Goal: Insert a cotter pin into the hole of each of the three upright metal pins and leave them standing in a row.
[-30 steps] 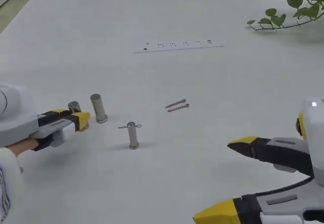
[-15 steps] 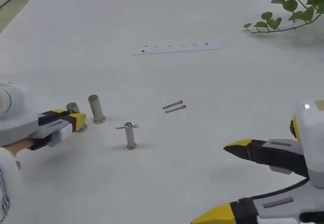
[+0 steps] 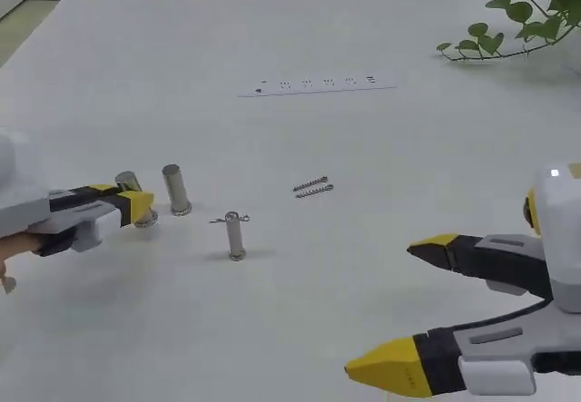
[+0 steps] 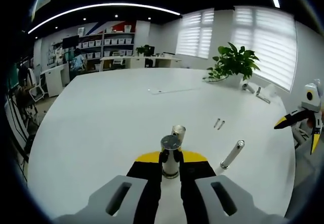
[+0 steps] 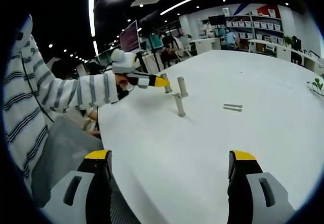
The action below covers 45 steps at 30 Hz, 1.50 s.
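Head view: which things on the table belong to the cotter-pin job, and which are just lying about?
Job: upright grey steel pin with a cotter pin through it; bare steel pin; third steel pin in the left gripper; two loose wire cotter pins.
Lying about: flat white power strip; leafy green plant.

White table (image 3: 408, 130); plant (image 4: 231, 62) by blinded windows (image 4: 263, 37); shelves (image 4: 101, 42) at back; ceiling light strips (image 4: 101, 6).

Your right claw (image 5: 170, 158) gapes wide over the worktop (image 5: 202, 138), with three metal pins (image 5: 178, 105) standing by your left claw (image 5: 161, 82), two cotter pins (image 5: 233, 106) nearby.
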Each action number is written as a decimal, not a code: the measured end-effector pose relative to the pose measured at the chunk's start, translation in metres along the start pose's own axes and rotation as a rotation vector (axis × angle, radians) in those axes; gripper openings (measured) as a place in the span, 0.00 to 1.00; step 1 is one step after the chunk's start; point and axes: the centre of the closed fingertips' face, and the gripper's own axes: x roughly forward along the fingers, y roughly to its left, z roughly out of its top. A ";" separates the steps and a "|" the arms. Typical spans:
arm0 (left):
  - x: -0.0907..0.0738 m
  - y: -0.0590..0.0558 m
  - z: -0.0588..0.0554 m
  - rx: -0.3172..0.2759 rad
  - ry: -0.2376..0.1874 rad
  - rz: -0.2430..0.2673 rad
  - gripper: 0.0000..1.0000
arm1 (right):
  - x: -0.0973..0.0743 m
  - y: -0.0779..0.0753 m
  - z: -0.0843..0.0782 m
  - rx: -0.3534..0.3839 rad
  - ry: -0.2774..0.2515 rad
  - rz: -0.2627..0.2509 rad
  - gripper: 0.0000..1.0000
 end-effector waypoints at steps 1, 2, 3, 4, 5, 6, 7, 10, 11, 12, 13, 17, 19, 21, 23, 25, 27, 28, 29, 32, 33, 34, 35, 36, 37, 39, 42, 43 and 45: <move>-0.002 -0.002 0.002 0.016 -0.001 -0.007 0.11 | 0.000 0.000 0.000 0.000 0.000 -0.001 0.97; -0.005 -0.003 0.003 0.020 -0.002 -0.011 0.11 | 0.000 0.000 -0.001 0.003 -0.003 -0.001 0.97; -0.007 -0.006 0.005 0.040 -0.005 -0.024 0.11 | 0.000 0.001 -0.001 0.006 -0.003 0.002 0.97; -0.011 -0.011 0.009 0.055 -0.014 -0.040 0.11 | 0.000 0.001 -0.003 0.006 0.003 0.006 0.97; -0.014 -0.016 0.012 0.070 -0.025 -0.061 0.11 | 0.000 0.002 -0.004 0.003 0.007 0.006 0.97; -0.017 -0.021 0.016 0.084 -0.037 -0.085 0.11 | 0.001 0.002 -0.005 -0.001 0.011 0.007 0.97; -0.022 -0.029 0.020 0.104 -0.049 -0.119 0.11 | 0.001 0.002 -0.006 -0.002 0.013 0.007 0.97; -0.032 -0.051 0.028 0.138 -0.055 -0.223 0.11 | 0.001 0.003 -0.006 0.010 0.011 0.009 0.97; -0.035 -0.057 0.032 0.156 -0.058 -0.246 0.11 | 0.002 0.003 -0.006 0.012 0.010 0.009 0.97; -0.037 -0.062 0.035 0.180 -0.060 -0.269 0.11 | 0.002 0.003 -0.006 0.011 0.008 0.010 0.97; -0.040 -0.068 0.037 0.184 -0.059 -0.287 0.11 | 0.002 0.004 -0.006 0.010 0.007 0.009 0.97; -0.044 -0.084 0.044 0.208 -0.060 -0.326 0.11 | 0.002 0.005 -0.007 0.008 0.007 0.012 0.97; -0.046 -0.095 0.044 0.236 -0.064 -0.351 0.11 | 0.002 0.005 -0.007 0.007 0.010 0.010 0.97; -0.046 -0.101 0.043 0.235 -0.057 -0.353 0.11 | 0.002 0.005 -0.008 0.011 0.007 0.008 0.97; -0.044 -0.107 0.036 0.245 -0.031 -0.341 0.11 | 0.001 0.004 -0.008 0.013 0.004 0.005 0.97; -0.043 -0.114 0.030 0.261 -0.024 -0.343 0.11 | -0.001 0.004 -0.010 0.015 0.006 0.000 0.97; -0.042 -0.121 0.022 0.249 -0.015 -0.349 0.11 | -0.002 0.003 -0.011 0.016 0.007 -0.003 0.97; -0.041 -0.126 0.018 0.263 -0.011 -0.357 0.11 | -0.003 0.003 -0.012 0.017 0.008 -0.006 0.97; -0.040 -0.128 0.014 0.261 -0.005 -0.359 0.11 | -0.004 0.002 -0.013 0.020 0.009 -0.008 0.97; -0.036 -0.136 0.001 0.223 0.018 -0.382 0.11 | -0.006 0.004 -0.015 0.028 0.013 -0.002 0.97; -0.033 -0.138 -0.004 0.217 0.027 -0.382 0.11 | -0.007 0.005 -0.015 0.027 0.012 0.000 0.97; -0.031 -0.139 -0.008 0.216 0.032 -0.382 0.11 | -0.007 0.005 -0.015 0.026 0.013 -0.002 0.97; -0.029 -0.141 -0.013 0.213 0.045 -0.382 0.11 | -0.008 0.004 -0.016 0.021 0.019 -0.007 0.98; -0.027 -0.141 -0.017 0.209 0.053 -0.382 0.11 | -0.008 0.003 -0.016 0.018 0.021 -0.011 0.99; -0.024 -0.143 -0.022 0.204 0.064 -0.384 0.11 | -0.008 0.001 -0.016 0.019 0.017 -0.020 1.00; -0.021 -0.148 -0.029 0.206 0.076 -0.388 0.11 | -0.008 0.000 -0.017 0.025 0.020 -0.017 1.00; -0.017 -0.151 -0.034 0.209 0.082 -0.382 0.11 | -0.007 -0.002 -0.018 0.030 0.022 -0.019 1.00; -0.014 -0.151 -0.036 0.203 0.087 -0.377 0.11 | -0.008 -0.003 -0.019 0.030 0.025 -0.022 1.00; -0.013 -0.153 -0.038 0.202 0.091 -0.377 0.11 | -0.008 -0.004 -0.020 0.030 0.024 -0.024 1.00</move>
